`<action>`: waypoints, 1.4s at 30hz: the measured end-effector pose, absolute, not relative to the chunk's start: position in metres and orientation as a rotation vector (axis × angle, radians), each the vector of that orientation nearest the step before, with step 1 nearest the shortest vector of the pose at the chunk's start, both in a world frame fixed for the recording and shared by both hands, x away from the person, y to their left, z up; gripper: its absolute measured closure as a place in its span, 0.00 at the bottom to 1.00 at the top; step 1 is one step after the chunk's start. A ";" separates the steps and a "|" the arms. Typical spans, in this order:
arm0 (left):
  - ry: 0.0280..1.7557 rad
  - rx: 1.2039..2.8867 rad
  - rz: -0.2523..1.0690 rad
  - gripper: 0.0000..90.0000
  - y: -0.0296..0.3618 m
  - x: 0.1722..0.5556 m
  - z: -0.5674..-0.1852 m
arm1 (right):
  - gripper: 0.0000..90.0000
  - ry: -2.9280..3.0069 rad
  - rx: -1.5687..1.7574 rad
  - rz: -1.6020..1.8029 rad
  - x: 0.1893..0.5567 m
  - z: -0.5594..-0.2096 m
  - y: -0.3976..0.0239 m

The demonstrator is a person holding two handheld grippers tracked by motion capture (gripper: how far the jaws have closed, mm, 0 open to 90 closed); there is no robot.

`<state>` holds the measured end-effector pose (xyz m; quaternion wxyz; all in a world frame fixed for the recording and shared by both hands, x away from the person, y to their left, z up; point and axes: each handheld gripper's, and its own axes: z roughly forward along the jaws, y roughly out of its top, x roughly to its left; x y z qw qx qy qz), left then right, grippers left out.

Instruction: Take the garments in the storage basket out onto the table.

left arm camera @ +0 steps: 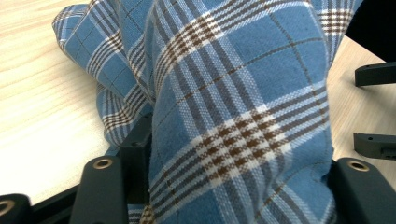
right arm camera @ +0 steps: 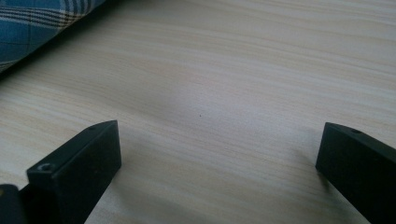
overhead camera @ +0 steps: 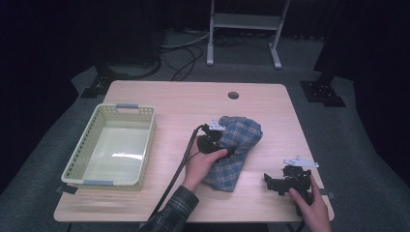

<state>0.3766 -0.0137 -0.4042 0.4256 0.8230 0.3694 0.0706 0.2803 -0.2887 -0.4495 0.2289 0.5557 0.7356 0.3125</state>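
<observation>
High view first: there's a blue plaid cloth (overhead camera: 235, 147) bunched up a bit right of the middle of the light wood tabletop (overhead camera: 193, 104). The left gripper (overhead camera: 218, 140) is pushed into the cloth's left edge, with the person's left hand (overhead camera: 203, 162) wrapped round the gripper body and a plaid sleeve (overhead camera: 171, 210) coming in from six o'clock. A black cable (overhead camera: 181, 166) trails from it back toward the near edge. Over at about nine o'clock from the cloth sits a pale yellow basket (overhead camera: 140, 145), well apart from it. The right gripper (overhead camera: 275, 181) rests low on the tabletop at roughly four o'clock from the cloth, apart from it, with the right hand (overhead camera: 309, 205) behind it. There's a dark round hole (overhead camera: 233, 95) in the tabletop up at twelve o'clock.

Left gripper view: the cloth (left arm camera: 233, 98) hangs as a thick fold right between the two black jaws, which stand partly apart on either side of it. Can't really tell whether the pads are pressing on the fabric or just flanking it. Bare wood shows at nine o'clock, and the right gripper's jaw tips poke in at three o'clock.

Right gripper view: the jaws are spread wide with just bare tabletop (right arm camera: 224, 93) between them. A corner of the cloth (right arm camera: 32, 23) sits up at eleven o'clock, clear of the jaws.
</observation>
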 end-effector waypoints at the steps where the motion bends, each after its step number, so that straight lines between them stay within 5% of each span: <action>1: 0.923 2.059 0.181 0.41 -0.014 0.377 -0.404 | 0.00 2.025 1.530 0.860 0.280 -0.450 -0.289; 16: 0.908 2.102 0.182 0.21 -0.022 0.376 -0.406 | 0.00 2.025 1.529 0.860 0.280 -0.450 -0.289; 22: 0.920 2.098 0.196 0.01 -0.021 0.377 -0.406 | 0.00 2.025 1.529 0.860 0.280 -0.450 -0.289; 36: 0.837 1.983 0.157 0.02 -0.015 0.372 -0.389 | 0.00 2.025 1.529 0.861 0.280 -0.450 -0.289; 42: 0.772 1.864 0.238 0.02 -0.009 0.366 -0.375 | 0.00 2.024 1.530 0.861 0.280 -0.450 -0.289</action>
